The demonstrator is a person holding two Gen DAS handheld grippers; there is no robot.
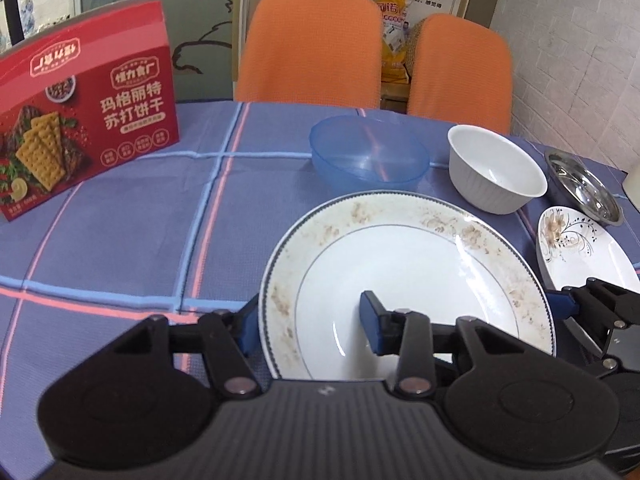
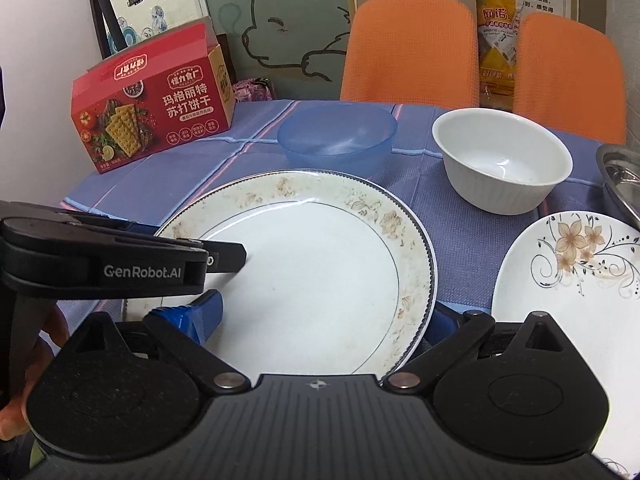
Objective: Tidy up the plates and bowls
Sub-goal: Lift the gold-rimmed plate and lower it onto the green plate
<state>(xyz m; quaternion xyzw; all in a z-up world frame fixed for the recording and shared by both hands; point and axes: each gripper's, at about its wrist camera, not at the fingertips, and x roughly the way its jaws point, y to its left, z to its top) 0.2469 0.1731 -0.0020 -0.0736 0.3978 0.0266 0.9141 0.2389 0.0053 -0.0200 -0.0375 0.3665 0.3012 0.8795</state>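
Note:
A large white plate with a faded floral rim (image 1: 408, 264) (image 2: 320, 264) lies on the blue checked tablecloth. My left gripper (image 1: 308, 324) is open and straddles the plate's left rim, one pad outside, one over the plate's well. My right gripper (image 2: 324, 318) is open and straddles the plate's right rim; it shows at the right of the left wrist view (image 1: 568, 304). Behind stand a blue plastic bowl (image 1: 368, 152) (image 2: 336, 140) and a white ribbed bowl (image 1: 496, 168) (image 2: 502, 160). A flower-painted plate (image 1: 580, 248) (image 2: 572, 280) lies to the right.
A steel dish (image 1: 584, 188) (image 2: 620, 176) sits at the far right. A red cracker box (image 1: 80, 120) (image 2: 152, 112) stands at the back left. Two orange chairs (image 1: 312, 48) (image 2: 412, 48) stand behind the table.

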